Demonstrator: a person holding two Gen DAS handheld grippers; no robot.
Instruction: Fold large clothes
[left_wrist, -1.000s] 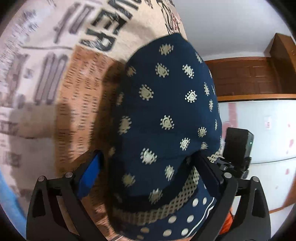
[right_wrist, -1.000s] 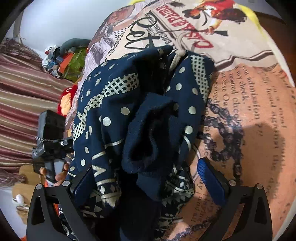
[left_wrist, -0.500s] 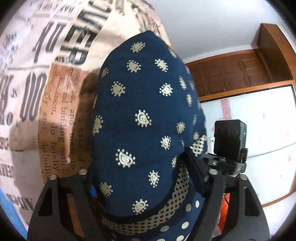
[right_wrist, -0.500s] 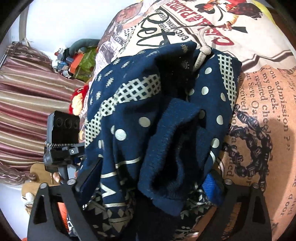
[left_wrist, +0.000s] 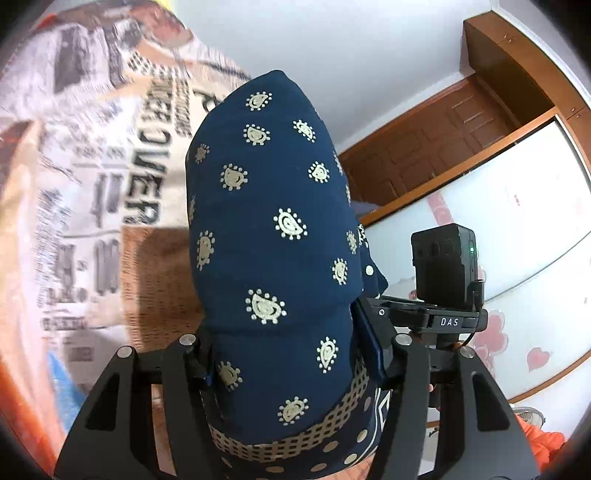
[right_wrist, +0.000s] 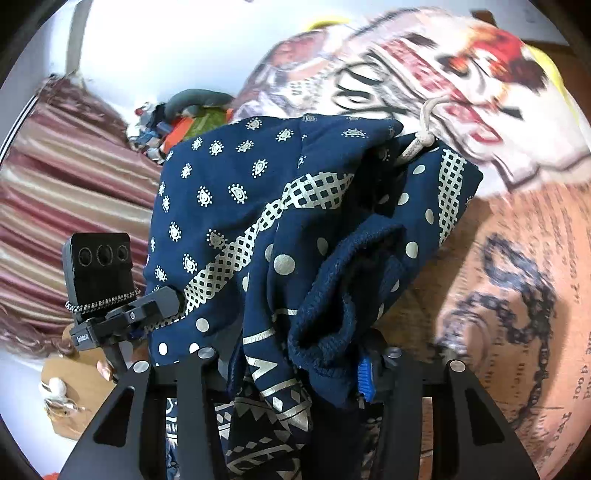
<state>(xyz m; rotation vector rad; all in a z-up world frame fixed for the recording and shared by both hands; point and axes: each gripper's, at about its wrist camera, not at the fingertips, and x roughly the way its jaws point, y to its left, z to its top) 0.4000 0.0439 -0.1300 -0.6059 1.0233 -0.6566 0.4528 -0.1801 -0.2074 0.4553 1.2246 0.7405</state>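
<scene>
Left claw (left_wrist: 291, 354): my jaws are closing on the navy garment (left_wrist: 273, 229); a thick fold of it fills the gap and bulges up toward 12 o'clock, both pads buried in cloth, so I read this as a grip.
Right claw (right_wrist: 291, 363): also closing, with a bunched wad of the same garment (right_wrist: 295, 236) between the jaws; a blue pad (right_wrist: 365, 376) peeks out at 4 o'clock, pressed against the ribbed cuff (right_wrist: 332, 295).
Where the garment is: gathered in front of both claws, over the printed bedspread (right_wrist: 517, 277); I cannot tell how much of it touches the bed.
Why held this way: I judge each claw has taken one end of the bundle so I can raise it, pull it apart and let it hang open before any fold.
Edges: no clean hem or corner shows; the checked band (right_wrist: 258, 236) and a cord (right_wrist: 417, 144) at 1 o'clock are my only guides to the layout.
Open room: bedspread lies bare from 1 to 5 o'clock in the right view and from 8 to 11 in the left.
Crowded sides: clutter (right_wrist: 173, 122) and a striped curtain (right_wrist: 55, 192) toward 10 o'clock; wardrobe (left_wrist: 498, 155) at 2 in the left view.
</scene>
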